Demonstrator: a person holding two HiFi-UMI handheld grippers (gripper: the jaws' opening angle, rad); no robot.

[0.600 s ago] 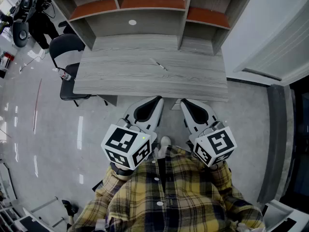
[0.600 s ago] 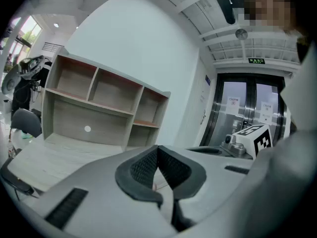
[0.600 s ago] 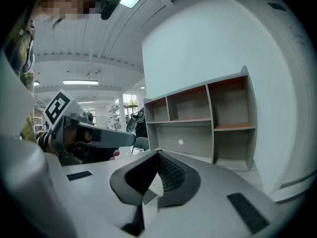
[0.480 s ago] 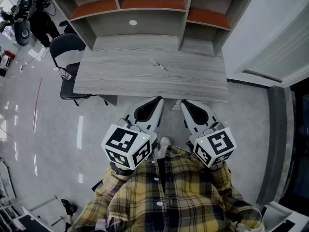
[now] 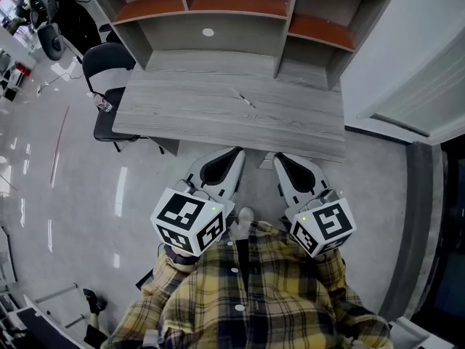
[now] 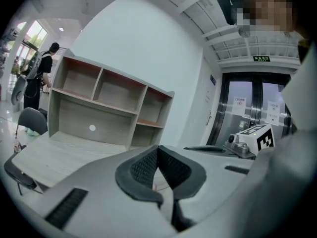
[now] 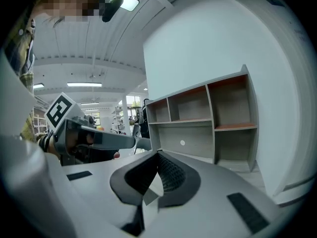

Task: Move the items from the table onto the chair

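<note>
A thin pen-like item point(image 5: 242, 98) lies near the middle of the grey wooden desk point(image 5: 182, 118). A black chair point(image 5: 106, 124) stands at the desk's left end, with a small bottle point(image 5: 102, 105) on its seat. My left gripper point(image 5: 237, 152) and right gripper point(image 5: 279, 158) hang side by side close to my body, just short of the desk's near edge. Both point toward the desk. In the left gripper view the left gripper point(image 6: 158, 148) has its jaws meeting with nothing between them. The right gripper point(image 7: 158, 153) is likewise shut and holds nothing.
A shelf unit point(image 5: 211, 9) with open compartments stands on the back of the desk. A wall and a door frame point(image 5: 418, 115) are on the right. Shiny floor spreads to the left, with a person and equipment point(image 5: 54, 20) at the far left.
The head view has shifted a little, so the desk and chair sit slightly lower and further right. Both grippers keep their places and stay shut.
</note>
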